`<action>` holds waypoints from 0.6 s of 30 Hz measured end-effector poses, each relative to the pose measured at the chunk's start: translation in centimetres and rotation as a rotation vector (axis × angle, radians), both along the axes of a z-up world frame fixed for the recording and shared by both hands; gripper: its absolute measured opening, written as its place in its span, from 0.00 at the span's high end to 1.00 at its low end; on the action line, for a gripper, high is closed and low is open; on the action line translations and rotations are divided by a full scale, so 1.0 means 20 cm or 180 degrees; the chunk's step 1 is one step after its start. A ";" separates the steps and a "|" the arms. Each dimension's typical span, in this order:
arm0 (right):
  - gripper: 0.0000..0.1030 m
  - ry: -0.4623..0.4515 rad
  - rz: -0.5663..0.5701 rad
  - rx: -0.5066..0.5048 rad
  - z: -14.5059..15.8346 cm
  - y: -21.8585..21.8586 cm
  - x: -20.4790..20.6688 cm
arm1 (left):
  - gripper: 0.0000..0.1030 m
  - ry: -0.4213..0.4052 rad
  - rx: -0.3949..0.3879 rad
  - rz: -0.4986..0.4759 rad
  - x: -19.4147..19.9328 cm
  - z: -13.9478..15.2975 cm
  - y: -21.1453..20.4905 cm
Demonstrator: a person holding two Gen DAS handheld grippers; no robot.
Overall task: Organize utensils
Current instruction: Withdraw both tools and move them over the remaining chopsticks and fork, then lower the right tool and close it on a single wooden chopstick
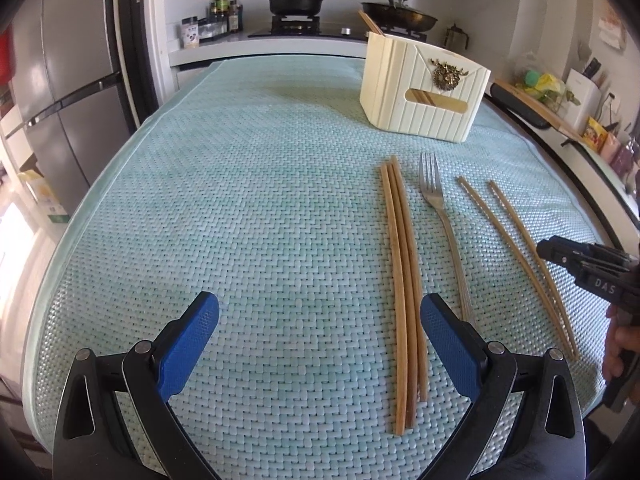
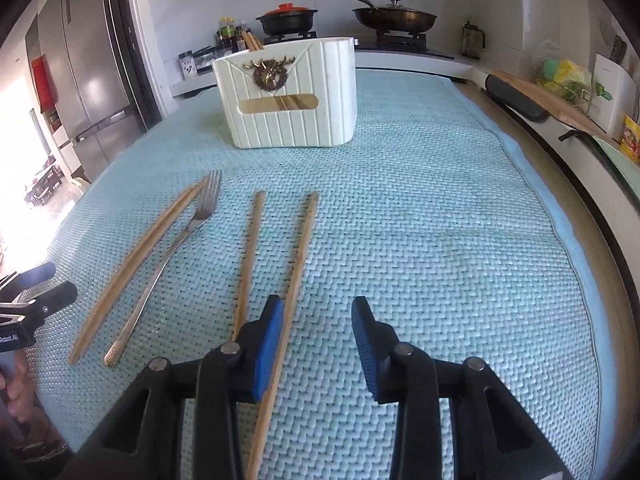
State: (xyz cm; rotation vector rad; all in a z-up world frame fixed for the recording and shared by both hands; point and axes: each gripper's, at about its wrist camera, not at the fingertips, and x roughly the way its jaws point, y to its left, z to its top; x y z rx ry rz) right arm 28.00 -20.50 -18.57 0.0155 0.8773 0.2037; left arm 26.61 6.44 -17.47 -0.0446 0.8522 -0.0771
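Observation:
A cream utensil holder [image 1: 424,92] [image 2: 288,96] stands at the far side of the mat, with chopsticks inside. On the mat lie a close bundle of wooden chopsticks [image 1: 402,280] [image 2: 132,264], a metal fork [image 1: 444,224] [image 2: 168,256], and two separate chopsticks [image 1: 516,256] [image 2: 296,264]. My left gripper [image 1: 320,320] is open and empty, just left of the bundle. My right gripper [image 2: 318,320] is open and empty; its left finger [image 2: 268,344] sits over the rightmost chopstick. The right gripper also shows at the right edge of the left wrist view [image 1: 592,268].
A pale green woven mat [image 1: 240,220] [image 2: 440,240] covers the table. Behind it is a stove counter with a black pot [image 1: 296,0] and a pan [image 1: 400,14]. A fridge [image 1: 64,80] stands left. A wooden board [image 2: 552,100] and clutter lie right.

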 end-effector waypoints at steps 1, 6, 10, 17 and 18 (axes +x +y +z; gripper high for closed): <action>0.65 0.0053 0.0024 -0.0002 -0.02 0.02 0.02 | 0.02 0.0002 0.0009 0.0002 0.00 0.00 0.01; 0.73 0.0033 0.0064 -0.0298 -0.04 0.08 0.03 | 0.02 0.0102 0.0026 0.0016 0.04 -0.02 0.04; 0.81 0.0043 -0.0067 -0.0312 -0.04 0.03 0.01 | 0.02 0.0213 -0.0019 -0.0030 0.11 -0.04 0.06; 0.81 0.0059 -0.0243 -0.0286 -0.04 -0.08 -0.07 | 0.02 0.0358 0.0090 -0.0214 0.26 -0.06 0.02; 0.81 0.0061 -0.0256 -0.0283 -0.04 -0.09 -0.08 | 0.02 0.0374 0.0114 -0.0240 0.28 -0.07 0.01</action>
